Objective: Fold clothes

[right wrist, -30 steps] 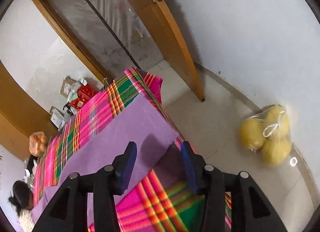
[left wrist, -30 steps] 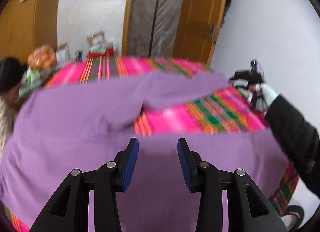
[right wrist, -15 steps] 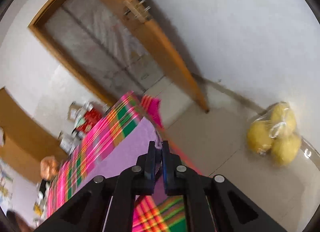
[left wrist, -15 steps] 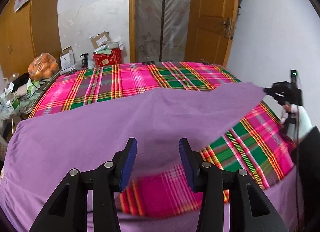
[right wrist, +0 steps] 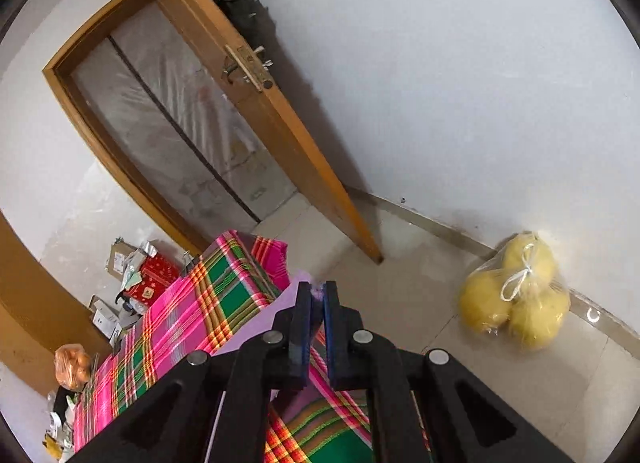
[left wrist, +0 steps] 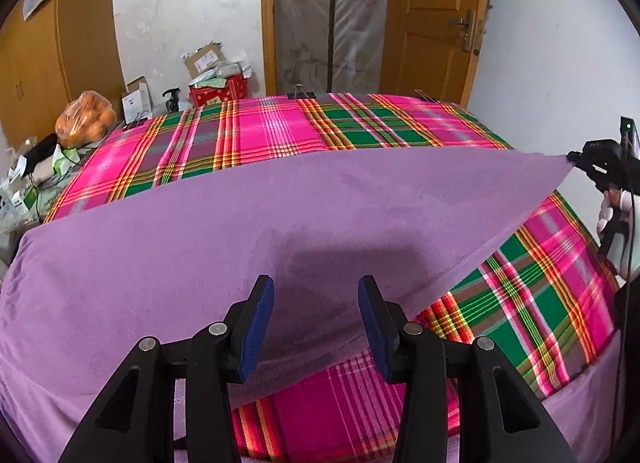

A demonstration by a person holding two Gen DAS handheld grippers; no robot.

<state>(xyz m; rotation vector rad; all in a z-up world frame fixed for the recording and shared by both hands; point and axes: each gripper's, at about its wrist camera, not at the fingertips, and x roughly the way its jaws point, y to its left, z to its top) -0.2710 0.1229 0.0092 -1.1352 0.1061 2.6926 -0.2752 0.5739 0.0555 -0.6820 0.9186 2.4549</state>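
Left wrist view: a purple cloth (left wrist: 248, 231) is spread over a plaid-covered table (left wrist: 280, 127), one corner pulled up taut toward the right gripper (left wrist: 576, 159). The left gripper (left wrist: 316, 323) hovers with jaws spread, empty, above the cloth's near part. No finished fold shows.

Right wrist view: the right gripper (right wrist: 318, 295) is pressed together, pinching the cloth's corner (right wrist: 260, 327).

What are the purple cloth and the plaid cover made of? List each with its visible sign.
Purple cloth: seemingly soft brushed fleece or flannel; matte, faintly napped, drapes without sharp creases. Plaid cover: likely thin woven cotton or synthetic; crisp woven stripes, flat and smooth.
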